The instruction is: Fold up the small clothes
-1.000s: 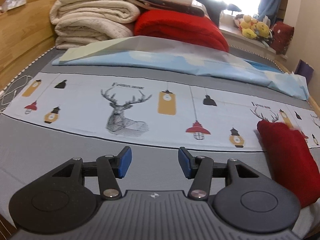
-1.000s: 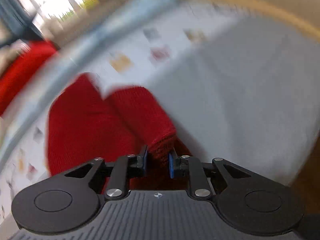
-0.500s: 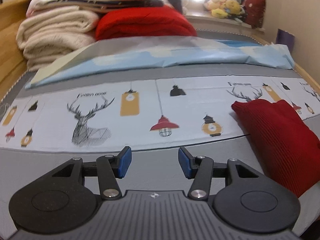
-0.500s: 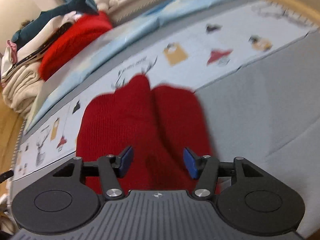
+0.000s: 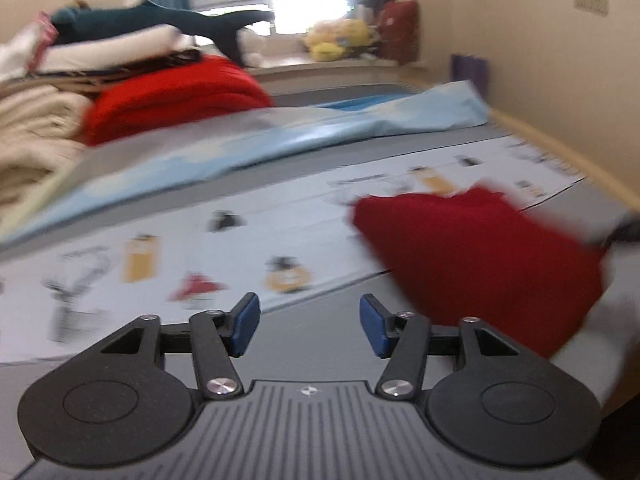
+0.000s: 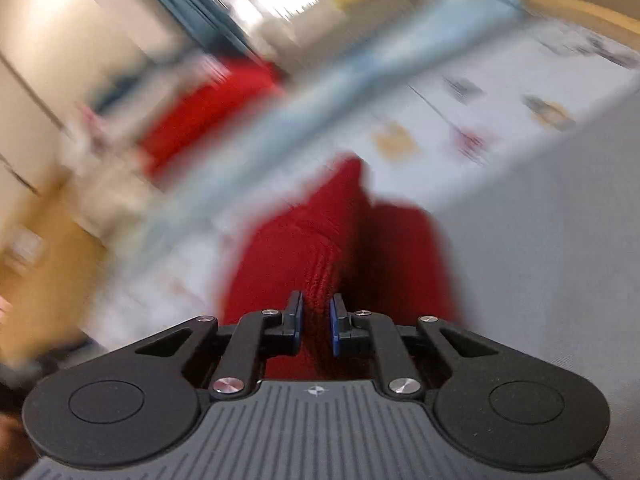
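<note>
A red knit garment lies folded on the grey bed cover, partly over a printed sheet, to the right of my left gripper. The left gripper's jaws are opening, with nothing between them, and it hovers over the cover just left of the garment's near edge. In the right wrist view, which is blurred, the same red garment runs away from my right gripper. Its jaws are closing and stand nearly together, with a ridge of the red knit pinched between the blue pads.
A printed sheet with deer and lanterns crosses the bed. Behind it lie a light blue sheet, a red blanket and a stack of cream blankets with a plush shark on top. The wooden bed rim curves along the right.
My left gripper has swept right, nearer the red garment, and its jaws have widened. My right gripper let go of the garment's end, opened over the garment, then closed on a ridge of it while rolling.
</note>
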{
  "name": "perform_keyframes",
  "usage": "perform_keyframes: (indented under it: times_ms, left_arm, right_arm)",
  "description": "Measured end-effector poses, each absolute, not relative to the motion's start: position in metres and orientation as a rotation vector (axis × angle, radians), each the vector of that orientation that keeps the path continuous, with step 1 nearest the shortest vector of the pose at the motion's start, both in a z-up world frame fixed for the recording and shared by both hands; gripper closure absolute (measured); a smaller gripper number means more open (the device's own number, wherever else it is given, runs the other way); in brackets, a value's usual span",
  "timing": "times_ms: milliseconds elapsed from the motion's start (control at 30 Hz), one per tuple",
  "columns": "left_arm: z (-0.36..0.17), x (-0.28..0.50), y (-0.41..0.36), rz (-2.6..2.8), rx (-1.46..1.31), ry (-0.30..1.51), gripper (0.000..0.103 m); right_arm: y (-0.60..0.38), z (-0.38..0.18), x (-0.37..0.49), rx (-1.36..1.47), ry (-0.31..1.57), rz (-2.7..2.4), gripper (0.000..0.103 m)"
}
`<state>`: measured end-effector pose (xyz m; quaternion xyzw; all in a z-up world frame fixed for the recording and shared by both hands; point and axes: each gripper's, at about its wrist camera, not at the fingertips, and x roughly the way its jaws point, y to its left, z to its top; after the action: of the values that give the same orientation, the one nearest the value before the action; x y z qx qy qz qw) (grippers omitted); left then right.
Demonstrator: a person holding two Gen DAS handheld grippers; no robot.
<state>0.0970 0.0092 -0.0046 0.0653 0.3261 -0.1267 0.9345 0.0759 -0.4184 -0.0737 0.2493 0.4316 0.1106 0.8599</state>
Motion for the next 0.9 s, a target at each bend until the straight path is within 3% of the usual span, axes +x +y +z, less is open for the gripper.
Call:
perform_keyframes:
  times_ms: [67,300,367,433,467,700,733,900]
  left_arm:
    - [-0.013,0.104,-0.028,-0.326,0.096,0.699,0.038]
    - [-0.058,0.137,-0.108,-0.391,-0.089,0.834,0.039]
    - [-0.091,0.141,-0.115,-0.393,-0.076,0.971,0.038]
    - [-0.116,0.14,-0.118,-0.387,-0.007,1.059,0.037]
    - [-0.117,0.137,-0.117,-0.395,0.003,1.05,0.037]
    - [-0.078,0.168,-0.084,-0.401,-0.179,1.006,0.034]
    - [-0.073,0.175,-0.08,-0.386,-0.204,0.996,0.032]
    - [-0.082,0.224,-0.06,-0.352,-0.42,1.033,0.02]
  right_arm:
    - [-0.427,-0.107,0.081,0.54,1.072,0.156,0.091]
    - [-0.415,-0.106,0.086,0.534,1.078,0.171,0.088]
    - [-0.411,-0.107,0.094,0.52,1.089,0.152,0.08]
    - [-0.406,-0.108,0.098,0.495,1.104,0.127,0.048]
    - [-0.41,-0.11,0.097,0.485,1.098,0.115,0.042]
    - [-0.423,-0.106,0.12,0.611,0.997,0.1,0.032]
    - [-0.422,-0.109,0.126,0.612,1.011,0.092,0.027]
    - [-0.413,-0.123,0.153,0.65,1.075,0.11,0.023]
